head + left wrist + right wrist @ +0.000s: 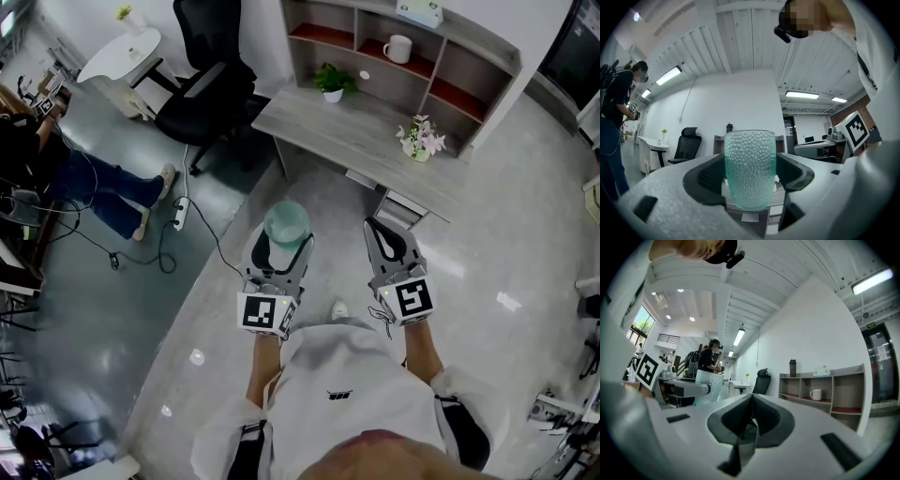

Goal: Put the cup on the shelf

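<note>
- Closest to the lens, the left gripper (pixel 282 249) is pinching the cup (pixel 750 165) between its widely spread jaws. The dark pads are pressing on the cup's two sides around its middle.
- That cup, a pale green tumbler with a pebbled wall, is standing upright in the grip and hanging in the air over the floor. It is well apart from the shelf (pixel 478 39).
- Beside it, the right gripper (pixel 751 413) is carrying nothing, and its jaws are pressed together.
- Ahead, the desk (pixel 356 141) is lying between the person and the shelf. A potted plant (pixel 332 82) and a flower vase (pixel 420 139) are sitting on it.
- On the shelf, a white mug (pixel 397 48) is already occupying one compartment, while those beside it are looking free.
- Likely trouble: the pebbled wall is giving the pads only small bumps to bite on, so a jolt while walking could let the cup slide or tilt.
- Reaching across the desk could also be sweeping an arm or the idle gripper into the plant or vase. Aiming at the mug's compartment could be knocking the two together.
- Both hands are reaching forward side by side at about waist height. The forearms are running roughly parallel, the grippers are pointing about level toward the desk, and the marker cubes are facing up.
</note>
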Motion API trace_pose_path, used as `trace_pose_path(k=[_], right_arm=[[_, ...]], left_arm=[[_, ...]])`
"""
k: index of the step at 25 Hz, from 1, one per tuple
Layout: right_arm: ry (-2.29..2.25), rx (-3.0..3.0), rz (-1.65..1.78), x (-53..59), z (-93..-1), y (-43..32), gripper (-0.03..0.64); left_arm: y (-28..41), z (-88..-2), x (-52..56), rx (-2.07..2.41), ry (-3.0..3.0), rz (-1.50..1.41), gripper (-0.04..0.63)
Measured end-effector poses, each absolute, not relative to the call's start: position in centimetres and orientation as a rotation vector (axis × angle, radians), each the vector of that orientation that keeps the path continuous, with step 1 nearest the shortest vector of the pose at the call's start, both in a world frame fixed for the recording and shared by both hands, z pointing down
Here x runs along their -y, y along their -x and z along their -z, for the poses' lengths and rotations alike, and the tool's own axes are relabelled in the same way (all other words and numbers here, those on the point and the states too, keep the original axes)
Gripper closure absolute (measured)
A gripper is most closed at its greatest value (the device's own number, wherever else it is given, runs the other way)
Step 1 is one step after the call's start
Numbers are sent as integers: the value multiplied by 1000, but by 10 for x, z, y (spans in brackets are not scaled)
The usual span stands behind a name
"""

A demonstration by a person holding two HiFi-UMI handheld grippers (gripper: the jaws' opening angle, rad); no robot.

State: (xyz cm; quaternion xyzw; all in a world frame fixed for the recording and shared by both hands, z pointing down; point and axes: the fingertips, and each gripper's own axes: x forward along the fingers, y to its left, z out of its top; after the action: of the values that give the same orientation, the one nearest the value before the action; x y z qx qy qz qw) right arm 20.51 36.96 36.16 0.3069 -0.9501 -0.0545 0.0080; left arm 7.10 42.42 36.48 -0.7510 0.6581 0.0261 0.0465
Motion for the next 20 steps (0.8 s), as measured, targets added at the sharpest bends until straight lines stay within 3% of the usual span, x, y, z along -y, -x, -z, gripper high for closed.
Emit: trace_pose_path(k=[20], right_arm=[[-898, 3005, 183, -293, -363, -173, 586]], left_arm=[[-47, -370, -353, -2049, 2256, -74, 236]])
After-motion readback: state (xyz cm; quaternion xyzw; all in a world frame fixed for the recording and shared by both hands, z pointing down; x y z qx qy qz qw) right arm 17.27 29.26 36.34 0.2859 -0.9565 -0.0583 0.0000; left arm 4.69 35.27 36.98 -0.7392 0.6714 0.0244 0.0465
